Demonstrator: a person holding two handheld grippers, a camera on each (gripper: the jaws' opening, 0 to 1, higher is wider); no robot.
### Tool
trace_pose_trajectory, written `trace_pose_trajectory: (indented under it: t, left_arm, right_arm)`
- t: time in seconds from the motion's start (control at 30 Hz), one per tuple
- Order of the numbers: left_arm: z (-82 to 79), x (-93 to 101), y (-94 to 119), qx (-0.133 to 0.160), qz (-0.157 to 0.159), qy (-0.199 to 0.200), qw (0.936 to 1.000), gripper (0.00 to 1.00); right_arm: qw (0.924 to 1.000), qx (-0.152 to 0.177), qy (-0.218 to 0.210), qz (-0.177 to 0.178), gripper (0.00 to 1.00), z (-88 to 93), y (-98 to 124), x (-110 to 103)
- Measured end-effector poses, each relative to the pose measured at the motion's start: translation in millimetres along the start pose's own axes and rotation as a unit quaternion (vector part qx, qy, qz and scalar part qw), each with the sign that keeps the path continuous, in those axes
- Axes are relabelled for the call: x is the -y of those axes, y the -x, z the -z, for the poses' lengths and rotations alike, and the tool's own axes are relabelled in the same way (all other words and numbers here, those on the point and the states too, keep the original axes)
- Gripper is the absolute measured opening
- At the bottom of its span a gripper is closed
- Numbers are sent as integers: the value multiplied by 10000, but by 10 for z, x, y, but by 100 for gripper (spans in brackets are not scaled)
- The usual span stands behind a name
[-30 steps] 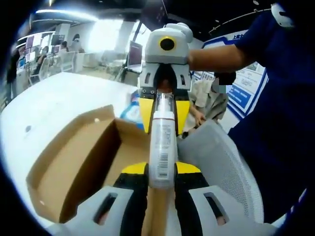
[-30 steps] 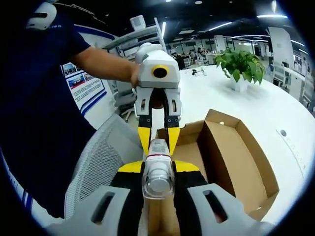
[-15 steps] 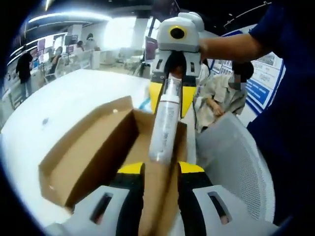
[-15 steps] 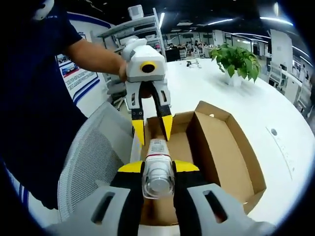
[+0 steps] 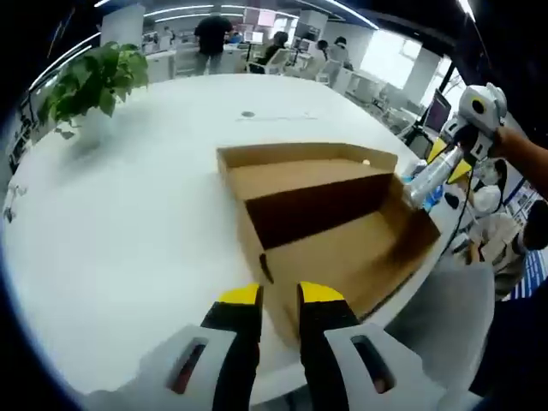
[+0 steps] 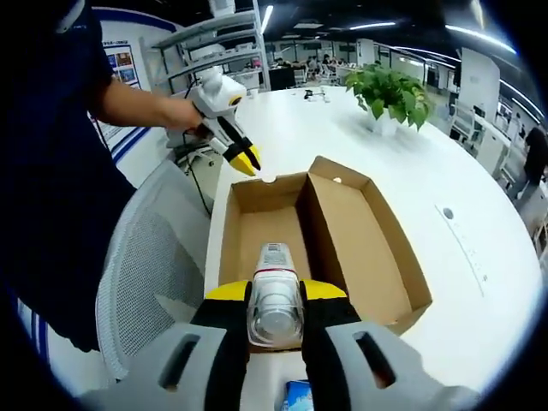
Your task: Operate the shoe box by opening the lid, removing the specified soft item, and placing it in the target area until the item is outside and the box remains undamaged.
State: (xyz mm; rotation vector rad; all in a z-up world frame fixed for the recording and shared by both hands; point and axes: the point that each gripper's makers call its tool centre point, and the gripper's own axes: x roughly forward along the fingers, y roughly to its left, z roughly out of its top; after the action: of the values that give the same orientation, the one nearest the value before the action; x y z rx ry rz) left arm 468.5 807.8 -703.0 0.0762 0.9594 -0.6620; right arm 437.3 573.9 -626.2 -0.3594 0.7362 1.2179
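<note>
Released by left tool [image 5: 278,295] — now closed, empty, withdrawn; one bottle [image 6: 274,287] clamped in right tool [image 6: 275,291] above one open box [image 6: 317,248].

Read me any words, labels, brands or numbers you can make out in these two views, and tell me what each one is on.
None can be read.
Label on the bottle held in the right gripper: print too small and blurred.
Wall posters behind the person: text too small.
Shoe box: plain cardboard, no print visible.
Left gripper: no markings visible.
</note>
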Motion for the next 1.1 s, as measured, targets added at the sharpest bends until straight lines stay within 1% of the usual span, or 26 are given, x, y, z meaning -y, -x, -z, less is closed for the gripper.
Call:
trace_pose_trajectory:
  t: [0.03,0.07,0.1,0.17,0.23,0.3,0.33,0.37,0.43,0.53,0.6,0.73,0.93,1.07,1.1]
  left_arm:
    - [53,21,-20,-61,26,216,9997,13]
    - [76,4,-33,-64,-37,235,9997,12]
    - [130,-35,-50,-136,-183,202,9995,12]
    - [176,35,-72,-147,-73,568,9983,12]
    - [236,13,-101,-229,-152,613,9977,10]
    - [284,43,-137,-268,-126,691,9972,10]
    - [313,60,-150,-309,-110,795,9963,10]
    - [347,139,-175,-353,67,1058,9937,9]
    - [374,117,-199,-356,41,1142,9928,9]
    - [362,111,-185,-264,-48,1315,9910,8]
    - [370,110,-175,-216,-94,1354,9905,8]
    - [371,101,-175,-97,-116,1554,9877,7]
    - [371,105,-168,-2,-183,1529,9881,6]
    - [369,97,-166,49,-194,1568,9874,5]
    - [370,99,-164,58,-199,1571,9874,5]
  right_arm:
    - [10000,8,-39,25,19,6,16,10]
    - [10000,8,-62,73,19,16,45,23]
    - [9999,4,-65,85,19,18,54,25]
    - [9999,12,-101,139,19,25,101,30]
    - [9997,9,-149,204,19,45,143,47]
    - [9995,-67,-172,253,19,92,173,63]
    - [9994,-102,-190,277,19,117,184,75]
    - [9992,-138,-207,300,19,142,205,89]
    - [9989,-183,-259,341,19,168,244,108]
    - [9984,-262,-310,395,19,209,303,142]
    - [9981,-324,-318,418,19,235,337,156]
    - [9972,-444,-354,492,19,279,447,198]
    - [9948,-721,-391,609,19,404,640,281]
    - [9918,-1009,-353,698,19,531,790,370]
    - [9915,-1034,-353,704,19,542,804,378]
